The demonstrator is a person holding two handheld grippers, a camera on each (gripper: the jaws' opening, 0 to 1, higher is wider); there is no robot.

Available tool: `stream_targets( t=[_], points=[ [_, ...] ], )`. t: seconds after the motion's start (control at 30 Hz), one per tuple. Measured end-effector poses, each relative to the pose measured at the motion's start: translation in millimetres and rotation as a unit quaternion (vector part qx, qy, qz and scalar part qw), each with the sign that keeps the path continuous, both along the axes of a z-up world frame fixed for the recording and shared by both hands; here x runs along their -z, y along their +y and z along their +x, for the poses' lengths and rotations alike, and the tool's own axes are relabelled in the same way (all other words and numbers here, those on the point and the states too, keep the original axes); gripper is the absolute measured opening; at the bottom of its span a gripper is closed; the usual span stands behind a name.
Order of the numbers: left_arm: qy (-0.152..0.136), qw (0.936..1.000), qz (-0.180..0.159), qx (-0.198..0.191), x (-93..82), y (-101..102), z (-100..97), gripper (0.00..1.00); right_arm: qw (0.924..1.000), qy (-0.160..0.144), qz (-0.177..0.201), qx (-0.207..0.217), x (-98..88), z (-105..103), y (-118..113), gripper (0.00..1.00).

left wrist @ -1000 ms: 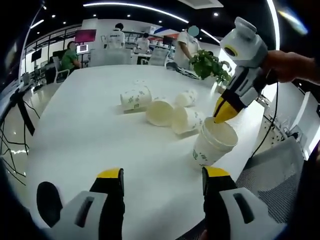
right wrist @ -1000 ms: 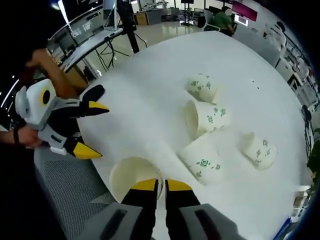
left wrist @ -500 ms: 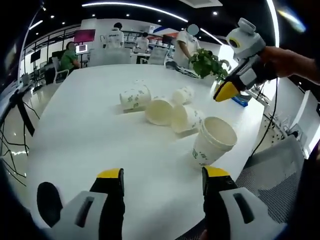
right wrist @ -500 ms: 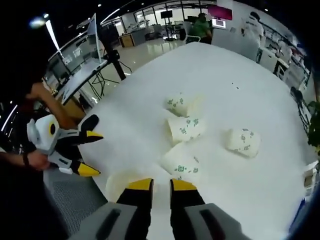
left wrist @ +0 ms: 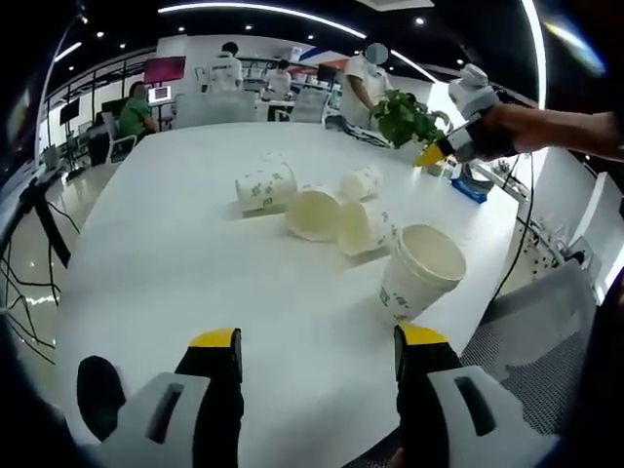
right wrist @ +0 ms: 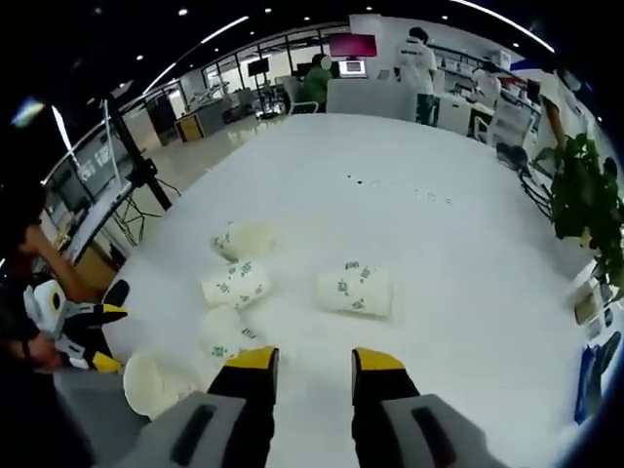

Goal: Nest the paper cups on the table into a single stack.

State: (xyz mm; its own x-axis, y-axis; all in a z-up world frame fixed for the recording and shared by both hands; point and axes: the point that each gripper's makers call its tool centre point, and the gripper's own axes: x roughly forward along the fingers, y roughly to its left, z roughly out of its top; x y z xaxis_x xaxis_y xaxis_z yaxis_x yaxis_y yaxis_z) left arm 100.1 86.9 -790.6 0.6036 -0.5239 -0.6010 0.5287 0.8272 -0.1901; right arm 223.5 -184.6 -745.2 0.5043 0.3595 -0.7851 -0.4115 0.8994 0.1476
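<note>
You hold both grippers over a long white table (left wrist: 146,253) with five paper cups scattered on it. Your left gripper (left wrist: 317,343) has its jaws wide apart and empty, low at the near edge of the table. Just beyond it an upright cup (left wrist: 417,273) stands close to the table's edge on your right, its mouth open and tilted slightly. Past the upright cup lie four cups on their sides: a close pair (left wrist: 336,219), one lone cup (left wrist: 264,187) further left, and a smaller-looking one (left wrist: 362,183) behind. Your right gripper (right wrist: 314,361), jaws parted and empty, is lifted high and well away from the upright cup, looking down on a fallen cup (right wrist: 353,290). No cups are nested yet. The risk: the upright cup sits so near the edge that a nudge could tip it off, and the lying cups may roll or crush under a firm pinch.
</note>
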Motion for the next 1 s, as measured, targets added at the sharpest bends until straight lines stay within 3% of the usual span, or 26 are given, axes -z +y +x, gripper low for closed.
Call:
stream_targets(
  t=[0.17,0.33,0.53,0.6,0.73,0.8,0.9,1.0],
  points=[
    [-0.022,0.9996,0.014,0.012,-19.0,-5,12.9,0.62,1.0000,0.000,0.003,0.002,10.9,12,-11,0.36],
    [-0.057,0.9977,0.019,0.030,-47.6,-22,47.7,0.62,1.0000,0.006,0.006,-0.003,23.8,19,-17,0.39],
    [-0.081,0.9930,0.014,0.085,-68.9,-68,94.5,0.64,0.9993,0.014,-0.013,-0.031,32.8,8,-19,0.47],
    [-0.087,0.9896,0.028,0.111,-67.0,-82,105.7,0.64,0.9990,0.017,-0.010,-0.039,42.9,6,-19,0.50],
    [-0.089,0.9843,0.021,0.151,-74.8,-126,126.7,0.67,0.9982,0.013,-0.020,-0.055,48.3,4,-24,0.64],
    [-0.087,0.9812,0.020,0.171,-74.2,-141,134.9,0.68,0.9983,0.008,-0.016,-0.055,46.2,-2,-26,0.67],
    [-0.094,0.9705,0.044,0.218,-70.8,-171,146.2,0.68,0.9988,0.010,0.002,-0.049,53.7,-6,-29,0.67],
    [-0.085,0.9686,0.041,0.230,-66.2,-190,164.5,0.68,0.9992,0.011,0.005,-0.039,56.6,-20,-31,0.67]
  ],
)
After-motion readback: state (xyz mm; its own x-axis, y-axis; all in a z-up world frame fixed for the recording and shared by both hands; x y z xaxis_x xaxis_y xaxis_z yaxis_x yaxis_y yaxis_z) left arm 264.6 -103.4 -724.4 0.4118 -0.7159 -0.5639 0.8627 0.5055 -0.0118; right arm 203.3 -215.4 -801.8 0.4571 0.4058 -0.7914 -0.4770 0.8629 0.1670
